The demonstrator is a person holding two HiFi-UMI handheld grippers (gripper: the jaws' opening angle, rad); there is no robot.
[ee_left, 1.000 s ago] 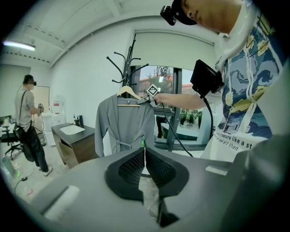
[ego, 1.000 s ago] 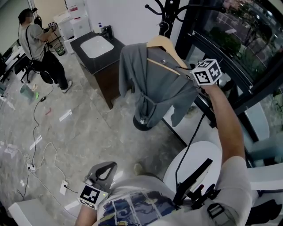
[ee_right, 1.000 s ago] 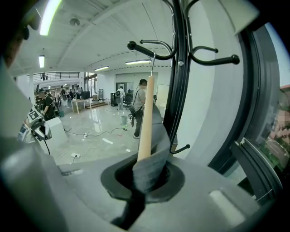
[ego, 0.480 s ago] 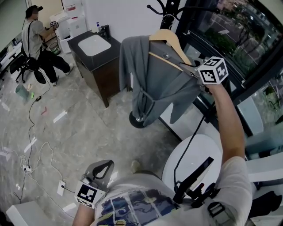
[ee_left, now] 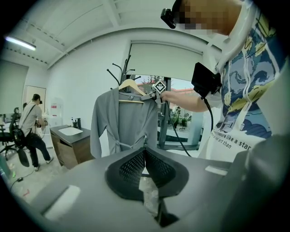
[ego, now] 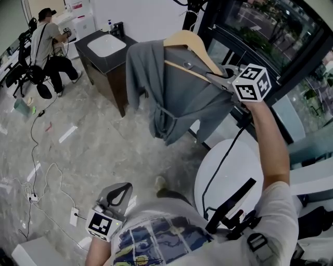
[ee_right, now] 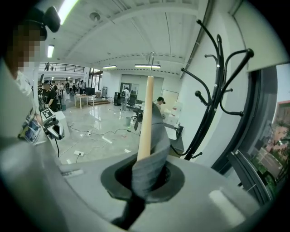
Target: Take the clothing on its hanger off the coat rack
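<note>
A grey garment point(ego: 171, 91) hangs on a wooden hanger point(ego: 187, 41) in the air, just in front of the black coat rack point(ego: 190, 6). My right gripper point(ego: 222, 78) is shut on the hanger's right end, over the garment's shoulder. In the right gripper view the hanger arm point(ee_right: 146, 113) and grey cloth point(ee_right: 152, 158) run out from between the jaws, and the coat rack point(ee_right: 213, 90) stands apart to the right. My left gripper point(ego: 115, 200) hangs low by my waist, shut with nothing in it. From there the garment point(ee_left: 122, 122) shows full length.
A dark cabinet with a white sink point(ego: 106, 47) stands left of the garment. A person point(ego: 47, 47) works further left. Cables and a power strip point(ego: 34, 197) lie on the floor. A white round seat point(ego: 229, 166) and dark window frames point(ego: 291, 72) are to the right.
The right gripper has carried the hanger and garment leftward, away from the rack. The rack's base, seen earlier under the garment, is out of sight. The left gripper stays low.
</note>
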